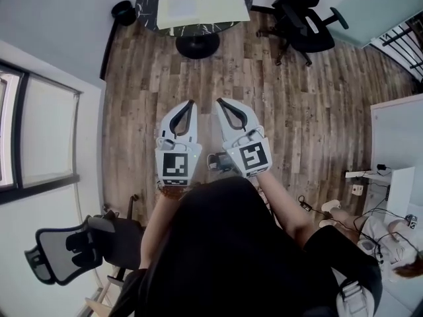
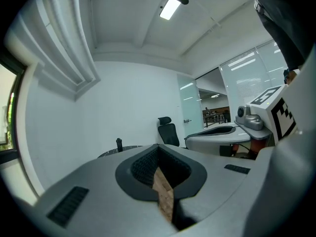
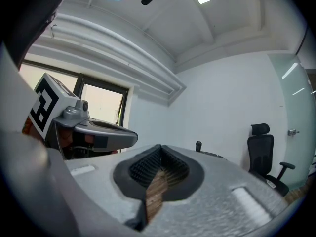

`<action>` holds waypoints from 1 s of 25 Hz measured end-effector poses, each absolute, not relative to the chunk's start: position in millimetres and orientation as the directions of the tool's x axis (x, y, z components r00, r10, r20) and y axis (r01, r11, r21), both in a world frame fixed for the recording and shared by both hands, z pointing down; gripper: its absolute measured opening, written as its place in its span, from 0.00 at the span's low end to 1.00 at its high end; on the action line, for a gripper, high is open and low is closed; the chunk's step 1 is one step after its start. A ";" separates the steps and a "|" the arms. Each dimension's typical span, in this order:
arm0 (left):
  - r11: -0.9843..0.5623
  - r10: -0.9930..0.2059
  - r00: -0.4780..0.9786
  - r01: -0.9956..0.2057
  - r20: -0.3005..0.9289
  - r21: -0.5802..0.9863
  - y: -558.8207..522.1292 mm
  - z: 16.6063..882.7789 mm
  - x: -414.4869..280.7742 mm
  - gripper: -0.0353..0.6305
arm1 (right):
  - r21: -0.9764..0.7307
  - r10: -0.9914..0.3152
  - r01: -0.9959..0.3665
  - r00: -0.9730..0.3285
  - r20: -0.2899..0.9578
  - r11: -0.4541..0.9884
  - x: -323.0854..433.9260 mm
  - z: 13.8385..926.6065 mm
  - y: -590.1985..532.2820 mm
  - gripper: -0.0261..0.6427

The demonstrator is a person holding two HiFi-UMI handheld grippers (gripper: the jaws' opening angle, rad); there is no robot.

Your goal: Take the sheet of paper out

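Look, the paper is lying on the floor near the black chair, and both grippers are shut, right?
No. The paper lies on the round dark table, not the floor; the head view shows it. The black chair is near, and the left gripper and right gripper are both shut.

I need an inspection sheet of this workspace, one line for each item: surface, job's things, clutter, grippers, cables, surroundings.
Surface: round dark table on the wooden floor, far ahead of the person.
Job's things: pale sheets lie flat on the table; untouched.
Clutter: one small dark thing at the table's left edge; its kind is unclear.
Grippers: left hand-held gripper and right hand-held gripper both shut and empty, held over the floor.
Cables: loose cables on the floor at the right.
Surroundings: black office chair by the table, second chair at the lower left, window at the left.
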State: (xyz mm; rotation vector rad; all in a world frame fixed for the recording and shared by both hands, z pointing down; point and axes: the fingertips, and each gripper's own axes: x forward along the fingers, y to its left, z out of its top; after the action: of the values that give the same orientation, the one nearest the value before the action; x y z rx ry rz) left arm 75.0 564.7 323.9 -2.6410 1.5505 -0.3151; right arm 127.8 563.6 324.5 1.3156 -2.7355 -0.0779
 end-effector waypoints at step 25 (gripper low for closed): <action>-0.553 -0.832 0.540 -0.827 0.129 -0.105 355.2 323.7 16.0 0.05 | 0.135 -0.819 -0.808 -0.561 0.118 0.573 79.3 327.7 353.4 0.04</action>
State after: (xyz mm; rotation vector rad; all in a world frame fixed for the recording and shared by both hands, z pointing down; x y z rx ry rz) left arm 16.0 355.2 323.7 -2.7288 1.4699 -0.2555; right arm 79.3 353.4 327.7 1.3747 -2.6349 -0.0978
